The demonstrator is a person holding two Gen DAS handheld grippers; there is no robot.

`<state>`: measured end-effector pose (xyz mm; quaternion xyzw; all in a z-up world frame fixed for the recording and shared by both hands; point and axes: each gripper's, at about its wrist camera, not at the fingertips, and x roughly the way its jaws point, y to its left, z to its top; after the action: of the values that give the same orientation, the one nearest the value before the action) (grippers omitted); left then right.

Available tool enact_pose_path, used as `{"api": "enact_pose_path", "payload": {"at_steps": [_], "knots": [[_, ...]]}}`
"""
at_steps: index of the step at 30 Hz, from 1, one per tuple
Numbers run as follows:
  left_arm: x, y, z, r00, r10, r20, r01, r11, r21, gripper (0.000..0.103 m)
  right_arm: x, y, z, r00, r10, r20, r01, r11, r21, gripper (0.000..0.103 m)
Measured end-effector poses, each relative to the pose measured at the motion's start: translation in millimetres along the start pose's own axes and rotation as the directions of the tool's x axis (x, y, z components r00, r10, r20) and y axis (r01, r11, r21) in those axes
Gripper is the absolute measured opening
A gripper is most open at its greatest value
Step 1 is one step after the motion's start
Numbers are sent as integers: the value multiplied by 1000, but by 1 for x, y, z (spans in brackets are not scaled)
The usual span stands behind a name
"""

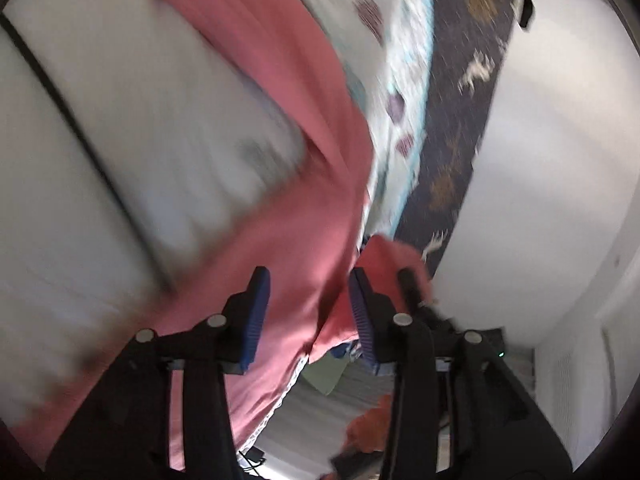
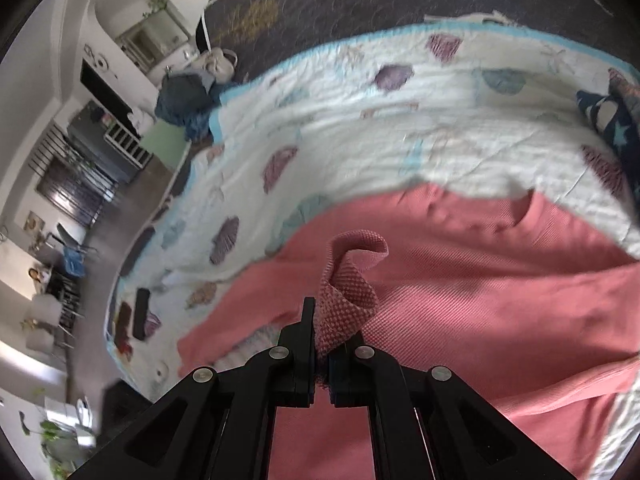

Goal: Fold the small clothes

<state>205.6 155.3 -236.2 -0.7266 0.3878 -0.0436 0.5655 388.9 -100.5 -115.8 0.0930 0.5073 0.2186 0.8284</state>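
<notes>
Right gripper [image 2: 322, 344], jaws pinching a pink knit garment [image 2: 460, 300] edge at 6 o'clock; left gripper [image 1: 308, 312] jaws spread; garment lies unfolded on the seashell quilt [image 2: 360, 128], so folding appears barely begun.

A home bedroom: a shell-print quilt [image 2: 360, 120] covers the bed, beside a crib [image 2: 128, 144].

Readable text: none in either view
Quilt [image 2: 360, 128]: shell pictures only, no lettering
Dark blanket [image 2: 360, 0]: deer figures, no words
</notes>
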Motion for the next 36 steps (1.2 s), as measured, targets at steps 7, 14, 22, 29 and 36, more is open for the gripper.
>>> {"api": "enact_pose_path", "payload": {"at_steps": [7,14,22,29,36], "knots": [[-67,43,53,995,21,94,-11,994,-109,49,52,47,-34,960,-278,42,280,934,-220,4],[-101,84,104,980,67,185,-26,977,-213,54,93,63,-67,880,-472,-50,416,818,-397,22],[-112,136,136,979,-31,199,116,895,-431,74,40,97,-48,930,-364,56,349,823,-448,82],[-102,171,163,923,-284,259,379,783,-494,79,21,106,-30,992,-124,-24,110,944,-311,83],[-79,157,188,905,-341,256,422,802,-422,65,45,108,-40,992,-96,-81,71,960,-269,83]]}}
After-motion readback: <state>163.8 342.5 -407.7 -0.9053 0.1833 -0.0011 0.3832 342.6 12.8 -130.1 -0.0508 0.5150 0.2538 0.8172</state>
